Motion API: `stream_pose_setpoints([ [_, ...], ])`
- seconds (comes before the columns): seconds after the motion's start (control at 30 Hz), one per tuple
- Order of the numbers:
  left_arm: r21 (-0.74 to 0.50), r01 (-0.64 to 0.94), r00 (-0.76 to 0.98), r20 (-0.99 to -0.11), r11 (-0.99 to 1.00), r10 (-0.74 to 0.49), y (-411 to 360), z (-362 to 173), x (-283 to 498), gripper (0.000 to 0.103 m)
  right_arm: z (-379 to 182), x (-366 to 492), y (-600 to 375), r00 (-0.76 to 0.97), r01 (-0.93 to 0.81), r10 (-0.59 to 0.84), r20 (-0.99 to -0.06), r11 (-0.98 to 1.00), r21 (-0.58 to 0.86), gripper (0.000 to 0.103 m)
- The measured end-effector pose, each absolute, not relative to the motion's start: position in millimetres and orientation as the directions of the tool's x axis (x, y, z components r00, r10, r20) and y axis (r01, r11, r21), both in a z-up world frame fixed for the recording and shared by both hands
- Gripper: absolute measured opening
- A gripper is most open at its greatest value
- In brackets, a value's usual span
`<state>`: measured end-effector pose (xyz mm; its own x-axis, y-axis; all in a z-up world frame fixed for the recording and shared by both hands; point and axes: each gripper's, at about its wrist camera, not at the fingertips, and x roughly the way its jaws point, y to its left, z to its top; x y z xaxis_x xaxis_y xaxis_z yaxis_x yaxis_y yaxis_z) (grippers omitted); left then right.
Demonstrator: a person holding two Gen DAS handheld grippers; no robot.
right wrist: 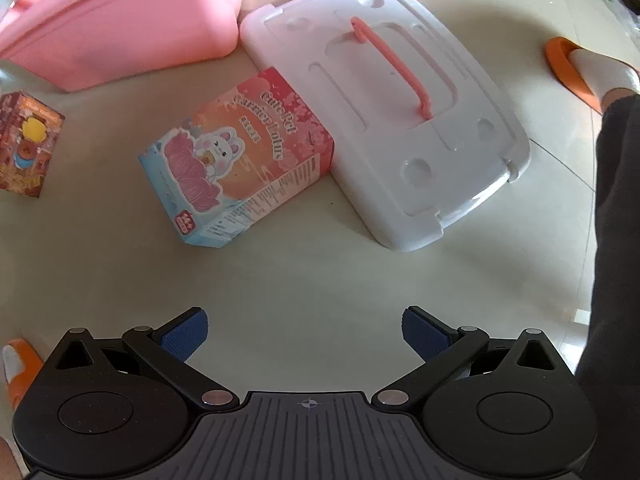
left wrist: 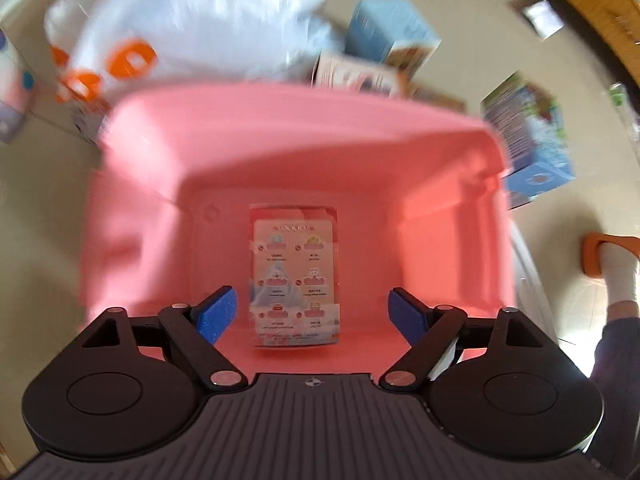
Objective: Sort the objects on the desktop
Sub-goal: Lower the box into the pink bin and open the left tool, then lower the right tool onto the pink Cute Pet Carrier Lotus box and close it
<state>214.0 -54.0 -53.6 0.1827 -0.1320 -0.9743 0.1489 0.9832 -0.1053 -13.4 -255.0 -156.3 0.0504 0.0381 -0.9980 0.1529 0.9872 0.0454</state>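
Inside the pink storage bin (left wrist: 280,152) one toy box (left wrist: 295,276) already lay flat on the bottom, below our left gripper (left wrist: 312,316), whose jaws stood apart and empty. Our right gripper (right wrist: 304,332), likewise spread and holding nothing, faced the Cute Pet box (right wrist: 240,152) on the floor, touching the white lid (right wrist: 400,120). Other boxes waited outside, so we judged sorting barely begun.

Open tongs (right wrist: 304,334), rabbit box (right wrist: 240,156), white lid (right wrist: 472,176)
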Motion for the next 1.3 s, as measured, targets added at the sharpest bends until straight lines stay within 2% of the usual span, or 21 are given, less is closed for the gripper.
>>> stream_pose_setpoints([
  [0.2, 0.025, 0.115, 0.258, -0.966, 0.993, -0.005, -47, 0, 188, 0.092, -149, -24, -253, 0.063, 0.174, 0.012, -0.998, 0.985, 0.023, 0.103],
  [0.53, 0.030, 0.025, 0.280, -0.960, 0.999, 0.022, -29, 80, 97, 0.092, -132, -20, -245, 0.102, 0.165, 0.039, -0.994, 0.985, 0.056, 0.103],
  [0.73, 0.097, 0.178, 0.282, -0.958, 0.979, 0.044, -45, 123, 70, 0.092, -136, -11, -247, 0.100, 0.200, 0.038, -0.994, 0.978, 0.058, 0.103],
  [0.83, 0.095, 0.222, 0.287, -0.958, 0.970, 0.028, -52, 140, 70, 0.092, -137, -6, -247, 0.111, 0.195, 0.028, -0.993, 0.980, 0.049, 0.103],
  [1.03, -0.018, 0.297, 0.264, -0.959, 0.955, -0.100, -70, 172, 72, 0.092, -140, 10, -258, 0.123, 0.237, 0.036, -0.992, 0.969, 0.064, 0.103],
  [1.3, -0.130, 0.324, 0.252, -0.943, 0.937, -0.219, -77, 192, 76, 0.093, -144, 33, -264, 0.152, 0.283, 0.032, -0.988, 0.956, 0.075, 0.103],
])
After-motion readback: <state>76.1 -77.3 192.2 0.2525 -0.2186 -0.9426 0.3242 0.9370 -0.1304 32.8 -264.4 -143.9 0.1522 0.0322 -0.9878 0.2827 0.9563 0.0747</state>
